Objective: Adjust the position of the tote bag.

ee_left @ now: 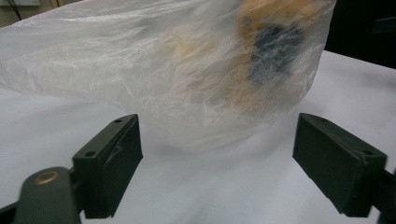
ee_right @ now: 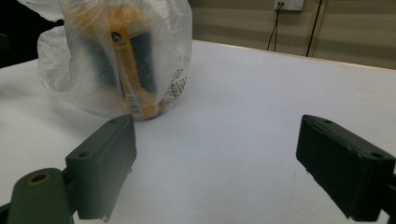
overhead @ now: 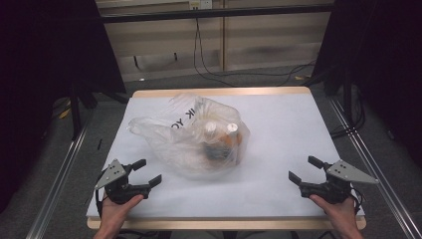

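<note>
A clear plastic bag (overhead: 194, 134) with black lettering sits in the middle of the white table (overhead: 278, 124). Through its film I see bottles with pale caps (overhead: 211, 127) and orange-and-black labels (ee_right: 130, 65). My left gripper (overhead: 148, 173) rests near the front left edge, a short way in front of the bag (ee_left: 177, 70), jaws wide apart with nothing between them. My right gripper (overhead: 305, 169) is at the front right, open and empty, well apart from the bag (ee_right: 121, 56), which stands off to its left.
The table's wooden edge (overhead: 224, 91) runs along the far side. Black cables (overhead: 234, 74) trail on the floor behind it. Metal rails (overhead: 59, 174) flank the table on both sides. Bare white surface lies right of the bag.
</note>
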Demonstrator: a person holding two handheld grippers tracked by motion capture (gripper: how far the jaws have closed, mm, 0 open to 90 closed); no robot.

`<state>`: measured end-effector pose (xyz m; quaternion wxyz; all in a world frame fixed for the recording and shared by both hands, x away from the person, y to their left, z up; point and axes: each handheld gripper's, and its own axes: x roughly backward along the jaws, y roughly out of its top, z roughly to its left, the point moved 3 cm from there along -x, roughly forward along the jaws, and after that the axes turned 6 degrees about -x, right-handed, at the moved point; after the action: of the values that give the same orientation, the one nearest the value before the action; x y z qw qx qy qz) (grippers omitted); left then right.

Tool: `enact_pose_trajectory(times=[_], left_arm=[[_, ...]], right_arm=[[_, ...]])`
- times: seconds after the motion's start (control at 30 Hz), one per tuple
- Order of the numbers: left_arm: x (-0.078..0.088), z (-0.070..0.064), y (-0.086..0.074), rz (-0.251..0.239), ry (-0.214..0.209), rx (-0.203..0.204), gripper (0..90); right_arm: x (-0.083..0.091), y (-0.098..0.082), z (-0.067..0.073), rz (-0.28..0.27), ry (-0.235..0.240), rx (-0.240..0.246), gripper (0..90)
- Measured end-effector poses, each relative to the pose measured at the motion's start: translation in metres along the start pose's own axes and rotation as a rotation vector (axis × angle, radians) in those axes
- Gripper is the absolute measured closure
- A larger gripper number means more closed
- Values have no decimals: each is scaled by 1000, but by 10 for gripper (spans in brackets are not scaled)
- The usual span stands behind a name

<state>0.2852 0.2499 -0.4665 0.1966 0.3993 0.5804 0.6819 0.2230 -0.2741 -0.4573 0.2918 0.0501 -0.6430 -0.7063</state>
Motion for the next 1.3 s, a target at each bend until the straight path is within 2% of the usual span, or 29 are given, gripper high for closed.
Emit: enact_pose_trajectory(times=[0.23, 0.27, 0.3, 0.43, 0.5, 0.6, 0.77, 0.83, 0.9, 1.1, 1.13, 1.27, 1.3], left_arm=[[0, -2, 2, -1, -2, -12, 146], [-1, -4, 3, 0, -13, -11, 146], [-1, -4, 3, -2, -5, -15, 148], [-2, -6, 4, -5, -14, -21, 152], [-3, -7, 6, -9, -34, -9, 161], [-4, -8, 9, -4, -33, -24, 179], [-7, -14, 17, -25, -62, -49, 204], [-8, -18, 24, -40, -81, -54, 209], [-8, -19, 26, -40, -84, -62, 215], [-11, -22, 47, -67, -107, -87, 223], [-10, -22, 54, -81, -126, -84, 226], [-11, -22, 64, -81, -122, -96, 262], [-12, -21, 66, -86, -139, -89, 262]], right_arm=[[0, -1, 0, 8, 14, -3, 123], [0, -1, 0, 11, 16, -1, 125], [-1, -1, 0, 13, 22, 0, 126], [-2, -1, 0, 16, 28, 0, 127], [-2, -1, 1, 18, 36, 0, 128], [-2, -1, 3, 22, 43, 11, 131], [-2, -1, 7, 28, 58, 21, 134], [0, -2, 9, 36, 61, 29, 135], [0, -2, 9, 37, 61, 31, 136], [0, -2, 12, 45, 75, 34, 146], [-1, -2, 15, 50, 85, 38, 147], [-2, -2, 16, 57, 97, 40, 153], [-2, -2, 16, 57, 97, 40, 153]])
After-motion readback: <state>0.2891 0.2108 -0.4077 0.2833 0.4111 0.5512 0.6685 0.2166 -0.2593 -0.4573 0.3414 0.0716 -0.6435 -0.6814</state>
